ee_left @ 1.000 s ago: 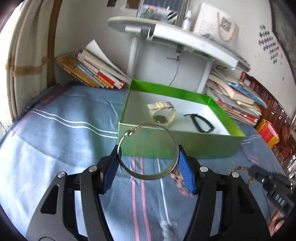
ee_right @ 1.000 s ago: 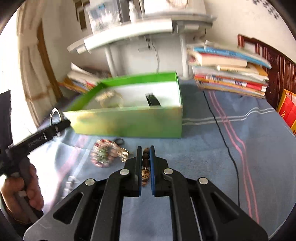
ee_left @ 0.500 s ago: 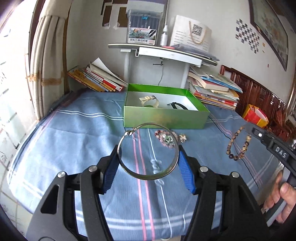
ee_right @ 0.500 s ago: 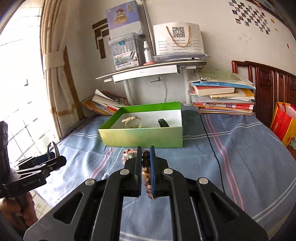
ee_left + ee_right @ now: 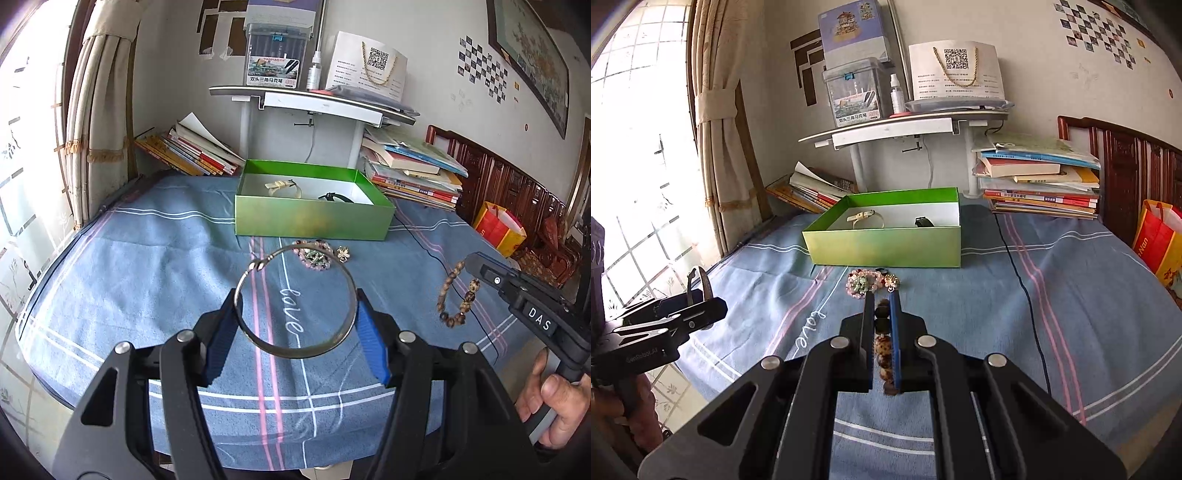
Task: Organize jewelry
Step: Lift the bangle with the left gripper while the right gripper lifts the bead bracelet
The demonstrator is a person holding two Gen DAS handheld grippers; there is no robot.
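Note:
My left gripper [image 5: 296, 325] is shut on a silver bangle [image 5: 347, 284], held flat between its blue pads above the blue cloth. My right gripper [image 5: 880, 328] is shut on a brown bead bracelet [image 5: 882, 347], which hangs from it in the left wrist view [image 5: 452, 299]. A green box [image 5: 314, 218] stands farther back; inside lie a cream watch [image 5: 282, 185] and a black band [image 5: 334, 197]. In front of the box rest a pink-and-green bead bracelet [image 5: 314, 254] and a small gold brooch [image 5: 343, 253].
Book stacks [image 5: 413, 173] flank a white shelf stand [image 5: 314, 107] behind the box. A black cable [image 5: 1023, 288] runs over the blue cloth [image 5: 166, 258] right of the box. A red-yellow bag [image 5: 498, 229] stands at the right edge. A curtain [image 5: 720, 140] hangs left.
Both grippers have pulled back and risen from the box, carrying the bangle and the bead bracelet. The box now looks smaller and farther away, and more of the room shows.

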